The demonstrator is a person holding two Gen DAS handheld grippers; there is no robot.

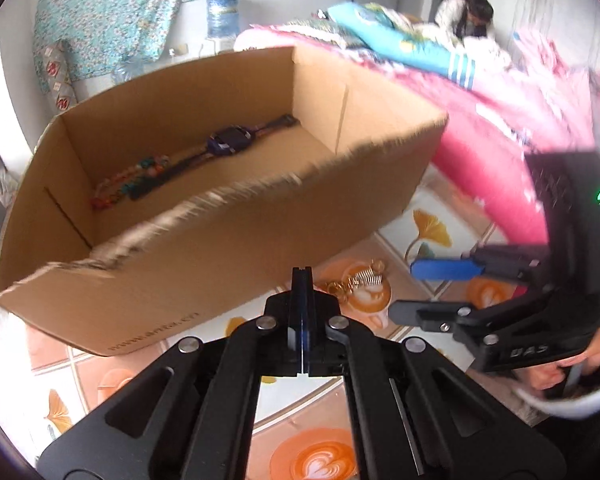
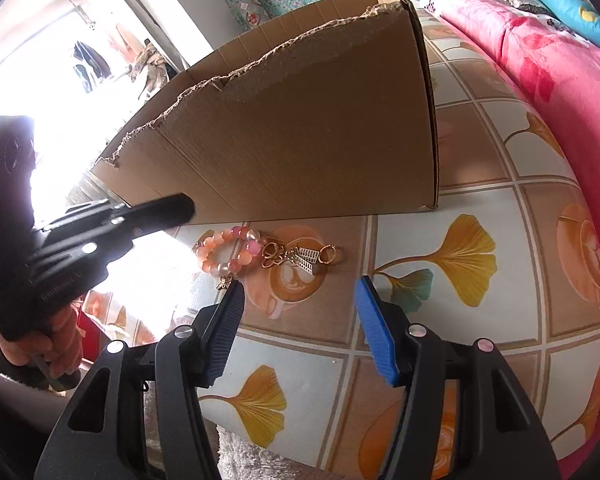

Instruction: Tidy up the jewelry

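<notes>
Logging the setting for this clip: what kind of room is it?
Most likely a bedroom at home. A bed with a pink quilt and piled bedding stands beside the patterned tabletop, a water dispenser bottle sits by the wall, and clothes hang near a bright window.

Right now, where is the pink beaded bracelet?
In the right wrist view, the pink beaded bracelet lies on the tablecloth just outside the cardboard box, left of the gold earrings, ahead of the open right gripper.

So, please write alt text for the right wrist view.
The open right gripper points at a pink bead bracelet and gold earrings lying on a patterned tablecloth before a torn cardboard box. The left gripper reaches in from the left.
</notes>
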